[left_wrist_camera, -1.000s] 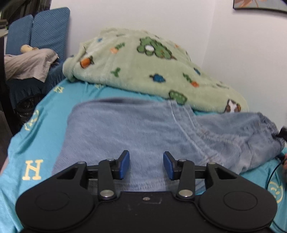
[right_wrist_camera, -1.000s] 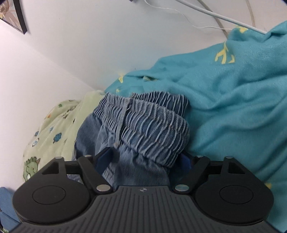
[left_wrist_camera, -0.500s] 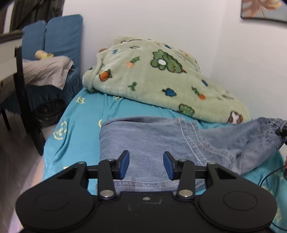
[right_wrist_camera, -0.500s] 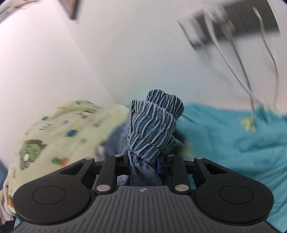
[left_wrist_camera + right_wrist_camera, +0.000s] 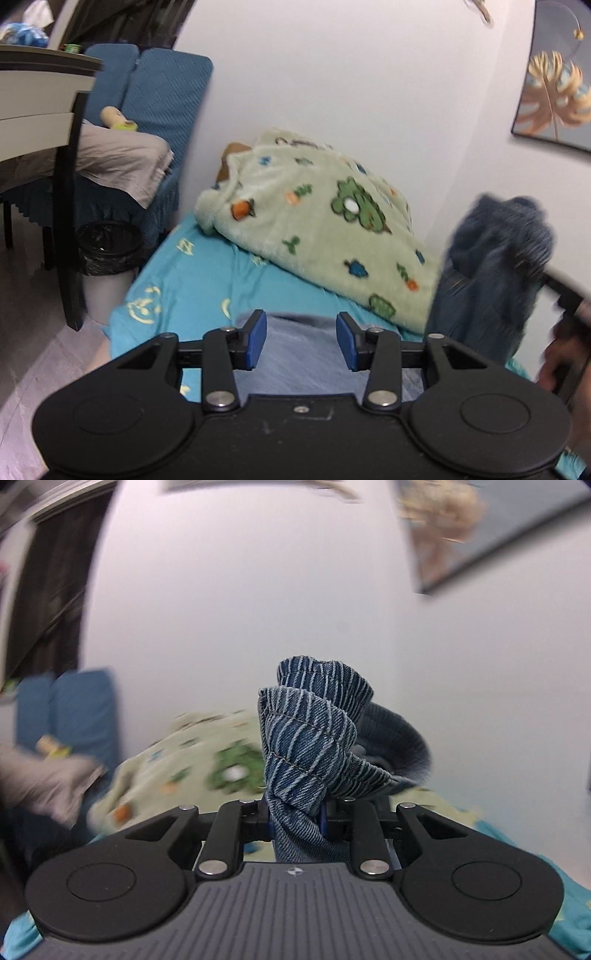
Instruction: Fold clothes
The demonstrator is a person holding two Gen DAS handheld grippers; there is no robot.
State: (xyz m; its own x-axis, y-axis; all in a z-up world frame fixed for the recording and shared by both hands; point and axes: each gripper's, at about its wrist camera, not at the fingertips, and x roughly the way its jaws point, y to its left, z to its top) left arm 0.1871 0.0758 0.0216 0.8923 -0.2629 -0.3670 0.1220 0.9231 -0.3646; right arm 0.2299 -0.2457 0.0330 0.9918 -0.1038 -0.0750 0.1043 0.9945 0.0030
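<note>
Blue denim shorts (image 5: 303, 354) lie on the turquoise bed sheet (image 5: 192, 288). My left gripper (image 5: 301, 341) is open and empty, its blue pads above the shorts' near end. My right gripper (image 5: 297, 818) is shut on the shorts' elastic waistband (image 5: 306, 753) and holds it raised off the bed. In the left wrist view the lifted waistband end (image 5: 491, 266) hangs blurred at the right, with the right gripper behind it.
A green cartoon-print blanket (image 5: 325, 236) is heaped at the back of the bed against the white wall. A blue chair (image 5: 162, 99) with beige cloth, a dark table leg (image 5: 68, 206) and a black bin (image 5: 107, 247) stand left of the bed.
My right gripper closed on the waistband and lifted it, swinging left. My left gripper pulled back and up, staying open.
</note>
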